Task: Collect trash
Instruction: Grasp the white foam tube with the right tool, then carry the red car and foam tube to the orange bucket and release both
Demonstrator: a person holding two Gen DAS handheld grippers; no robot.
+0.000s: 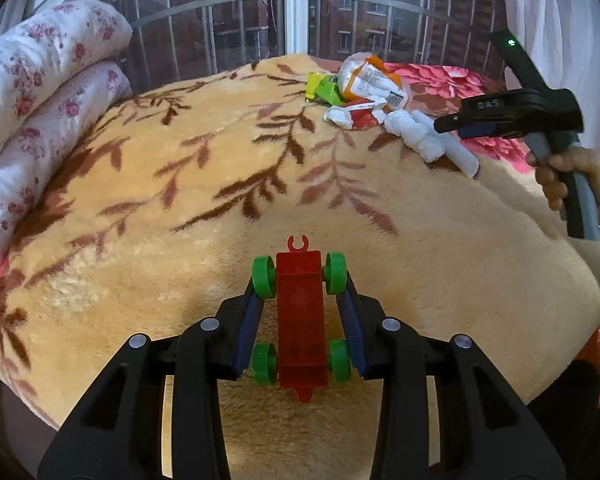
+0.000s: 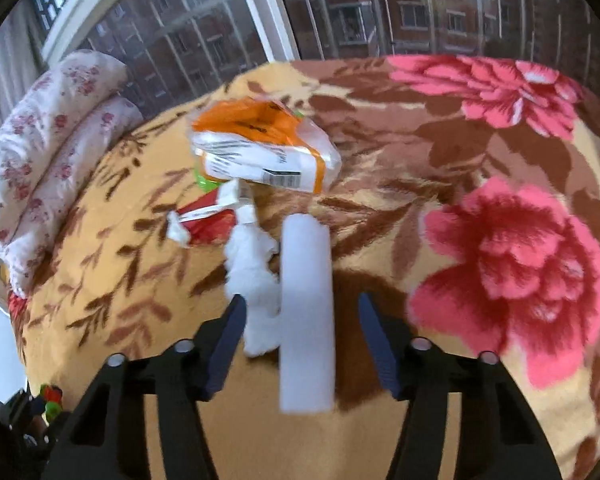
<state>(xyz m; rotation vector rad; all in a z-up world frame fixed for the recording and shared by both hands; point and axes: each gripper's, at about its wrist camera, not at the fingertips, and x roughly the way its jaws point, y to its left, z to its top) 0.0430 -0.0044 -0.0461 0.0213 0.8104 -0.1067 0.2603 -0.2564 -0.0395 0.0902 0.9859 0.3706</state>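
My left gripper [image 1: 300, 276] is shut on a red toy car with green wheels [image 1: 300, 316], held just above the blanket. A trash pile lies at the far right of the bed: an orange-and-white wrapper [image 1: 370, 76], a green wrapper [image 1: 324, 90], a red-and-white wrapper [image 1: 352, 114], crumpled tissue [image 1: 414, 136] and a white foam bar [image 1: 458, 152]. In the right wrist view my right gripper [image 2: 302, 304] is open, its fingers on either side of the foam bar [image 2: 306, 312] and tissue [image 2: 256, 280]. The orange wrapper [image 2: 260, 148] and red wrapper [image 2: 208, 220] lie beyond.
A beige leaf-patterned blanket [image 1: 220, 184] with pink flowers [image 2: 512, 268] covers the bed. A rolled floral quilt [image 1: 40, 92] lies at the left. A window [image 1: 296, 4] stands behind the bed. A white curtain [image 1: 560, 20] hangs at the right.
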